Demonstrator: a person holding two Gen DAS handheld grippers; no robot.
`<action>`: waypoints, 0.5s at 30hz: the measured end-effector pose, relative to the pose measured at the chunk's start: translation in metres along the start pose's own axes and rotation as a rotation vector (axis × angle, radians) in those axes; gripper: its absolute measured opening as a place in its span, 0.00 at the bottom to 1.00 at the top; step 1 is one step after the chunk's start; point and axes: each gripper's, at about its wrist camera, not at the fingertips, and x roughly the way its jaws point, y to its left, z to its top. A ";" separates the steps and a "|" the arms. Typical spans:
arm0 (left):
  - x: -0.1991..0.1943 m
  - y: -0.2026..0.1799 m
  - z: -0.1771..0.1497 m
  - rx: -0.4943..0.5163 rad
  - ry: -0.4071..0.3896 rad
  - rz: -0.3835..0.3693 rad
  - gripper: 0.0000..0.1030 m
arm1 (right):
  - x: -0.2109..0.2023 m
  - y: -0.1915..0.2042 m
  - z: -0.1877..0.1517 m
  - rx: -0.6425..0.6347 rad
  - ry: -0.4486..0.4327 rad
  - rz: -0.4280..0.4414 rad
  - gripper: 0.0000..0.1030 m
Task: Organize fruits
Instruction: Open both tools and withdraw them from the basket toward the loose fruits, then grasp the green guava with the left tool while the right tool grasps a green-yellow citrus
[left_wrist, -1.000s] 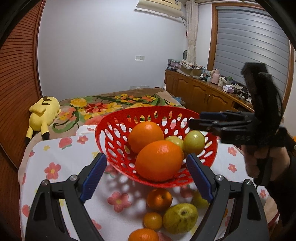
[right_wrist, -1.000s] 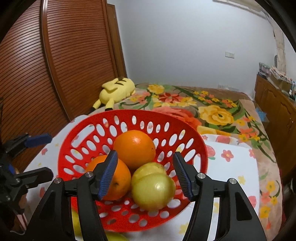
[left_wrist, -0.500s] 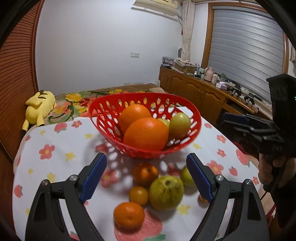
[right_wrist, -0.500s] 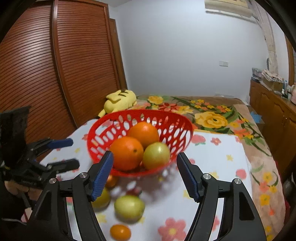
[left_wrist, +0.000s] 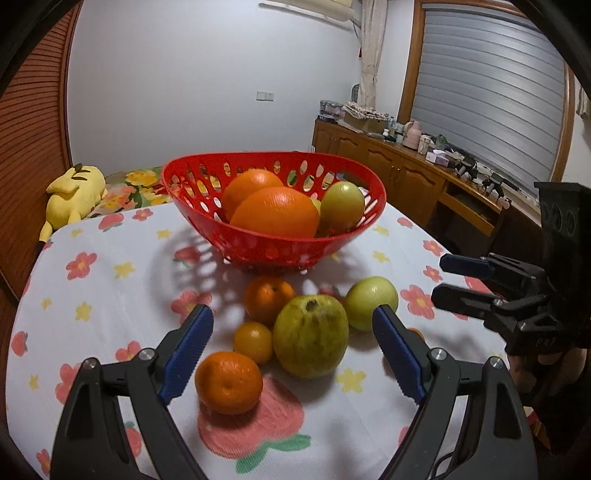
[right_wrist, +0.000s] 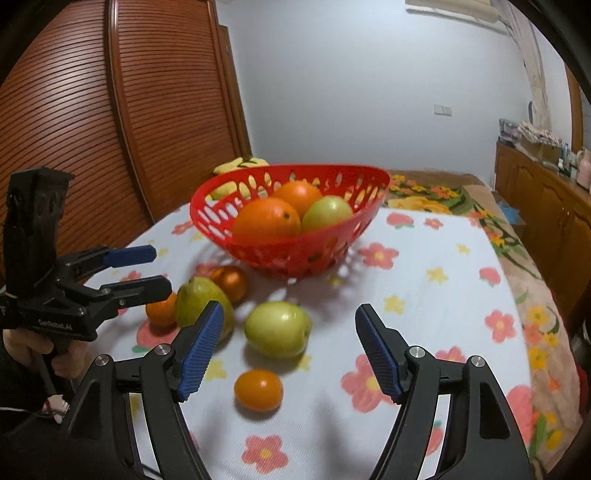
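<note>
Both grippers hover low over the flowered tablecloth (left_wrist: 110, 258), and neither holds anything. The left gripper (left_wrist: 291, 354) has its blue pads spread wide, framing the loose fruit on the near side of the red basket (left_wrist: 273, 247): a big yellow-green pear (left_wrist: 310, 336) dead centre between the jaws, a mandarin (left_wrist: 229, 382) just by the left pad, a smaller orange citrus (left_wrist: 253, 341) tucked against the pear, another mandarin (left_wrist: 267, 299) behind it near the basket's foot. The right gripper (right_wrist: 290, 350) is opening its jaws, nothing between them pressed; a green apple (right_wrist: 277, 328) sits on the cloth just ahead of the gap, a small orange fruit (right_wrist: 258, 389) nearer the camera. Wide jaws make sense here, I'd say, since pear and apple are bulky. The basket already holds two large oranges (left_wrist: 275, 212) and a green apple (left_wrist: 341, 205), heaped toward the middle. My read: each gripper is lining up its own pick, pear for the left, apple for the right.
</note>
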 end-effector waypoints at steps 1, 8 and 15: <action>0.001 0.000 -0.001 0.001 0.004 0.000 0.86 | 0.000 0.000 -0.004 0.002 0.004 0.002 0.73; 0.006 -0.002 -0.007 -0.004 0.024 -0.024 0.86 | 0.004 0.006 -0.024 0.014 0.033 0.002 0.73; 0.009 -0.006 -0.007 0.011 0.038 -0.036 0.69 | 0.016 0.012 -0.037 0.016 0.078 -0.012 0.67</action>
